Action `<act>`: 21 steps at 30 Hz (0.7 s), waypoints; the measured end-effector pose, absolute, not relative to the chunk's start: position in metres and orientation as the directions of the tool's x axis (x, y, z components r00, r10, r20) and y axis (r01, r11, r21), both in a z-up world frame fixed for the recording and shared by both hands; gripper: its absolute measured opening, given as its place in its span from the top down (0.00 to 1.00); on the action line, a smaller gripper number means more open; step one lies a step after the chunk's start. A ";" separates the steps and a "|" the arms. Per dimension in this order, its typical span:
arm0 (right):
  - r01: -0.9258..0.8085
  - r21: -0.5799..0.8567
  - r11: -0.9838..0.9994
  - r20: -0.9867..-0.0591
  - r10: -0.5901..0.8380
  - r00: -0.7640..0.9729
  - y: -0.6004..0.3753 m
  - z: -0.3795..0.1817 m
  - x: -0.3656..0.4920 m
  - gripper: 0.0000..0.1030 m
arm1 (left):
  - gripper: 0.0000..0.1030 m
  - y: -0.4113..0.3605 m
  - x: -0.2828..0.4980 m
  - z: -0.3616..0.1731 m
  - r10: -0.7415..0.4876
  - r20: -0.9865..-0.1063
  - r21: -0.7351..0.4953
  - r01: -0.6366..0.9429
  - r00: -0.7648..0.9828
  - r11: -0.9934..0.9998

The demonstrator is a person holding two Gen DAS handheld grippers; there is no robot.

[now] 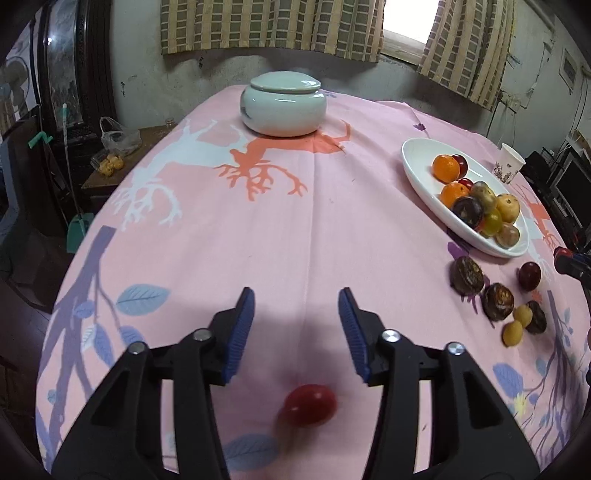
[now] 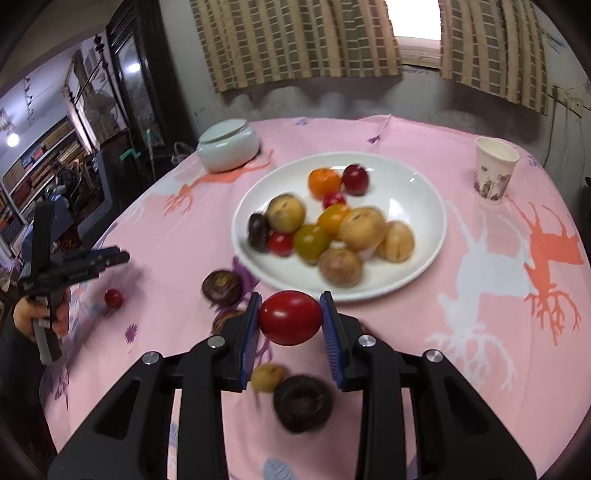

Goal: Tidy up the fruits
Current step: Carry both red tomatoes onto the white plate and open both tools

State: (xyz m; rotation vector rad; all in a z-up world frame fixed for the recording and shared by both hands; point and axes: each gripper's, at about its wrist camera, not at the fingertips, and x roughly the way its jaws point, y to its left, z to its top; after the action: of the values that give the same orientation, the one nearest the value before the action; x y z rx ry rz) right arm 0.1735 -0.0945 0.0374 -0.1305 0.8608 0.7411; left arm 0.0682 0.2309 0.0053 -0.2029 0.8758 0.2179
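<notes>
Lidded jar [image 1: 283,105], paper cup [image 2: 495,170], full plate [image 2: 424,206] sat on pink-clothed counter [image 1: 295,221]; curtains [image 1: 269,26] behind. Right gripper [image 2: 290,317] clamped red tomato [image 2: 290,317]; left gripper [image 1: 295,317] partly open, empty.

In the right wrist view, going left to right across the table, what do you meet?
Left hand-held gripper → small red fruit → lidded white jar → white plate of fruit → paper cup.

Both fisheye cameras ride a hand-held gripper, looking steeply down and forward over the pink tabletop [image 1: 295,221] toward the curtained wall at 12 o'clock, the right view close above the plate [image 2: 424,206], the left view farther off, both sharing plate and jar [image 1: 283,107].
</notes>
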 end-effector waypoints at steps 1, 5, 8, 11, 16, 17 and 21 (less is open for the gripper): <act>-0.649 0.179 0.739 -0.730 0.542 0.416 -0.093 0.036 0.166 0.68 | 0.41 0.230 0.063 0.005 0.104 -0.775 -0.086 -0.268 0.623 0.960; -0.670 0.170 0.723 -0.722 0.554 0.414 -0.090 0.039 0.143 0.68 | 0.41 0.215 0.045 -0.007 0.121 -0.791 -0.026 -0.231 0.599 0.973; -0.671 0.177 0.720 -0.718 0.561 0.413 -0.094 0.041 0.134 0.68 | 0.41 0.209 0.026 -0.016 0.113 -0.796 -0.034 -0.230 0.594 0.973; -0.671 0.179 0.720 -0.719 0.561 0.410 -0.098 0.040 0.127 0.68 | 0.42 0.201 0.016 -0.025 0.109 -0.805 -0.031 -0.225 0.583 0.974; -0.674 0.177 0.718 -0.725 0.557 0.404 -0.101 0.036 0.119 0.68 | 0.55 0.198 0.017 -0.034 0.127 -0.806 -0.012 -0.231 0.578 0.973; -0.676 0.178 0.715 -0.724 0.560 0.402 -0.102 0.035 0.117 0.68 | 0.56 0.198 0.019 -0.034 0.127 -0.804 -0.015 -0.234 0.580 0.972; -0.677 0.178 0.714 -0.727 0.559 0.398 -0.105 0.032 0.113 0.68 | 0.70 0.198 0.026 -0.034 0.122 -0.797 -0.022 -0.230 0.592 0.973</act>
State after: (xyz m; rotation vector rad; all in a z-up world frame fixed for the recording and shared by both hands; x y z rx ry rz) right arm 0.1127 -0.1049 0.0316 -0.1550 0.8565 0.7865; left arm 0.0263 0.1976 -0.0342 -0.1272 0.9153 0.2053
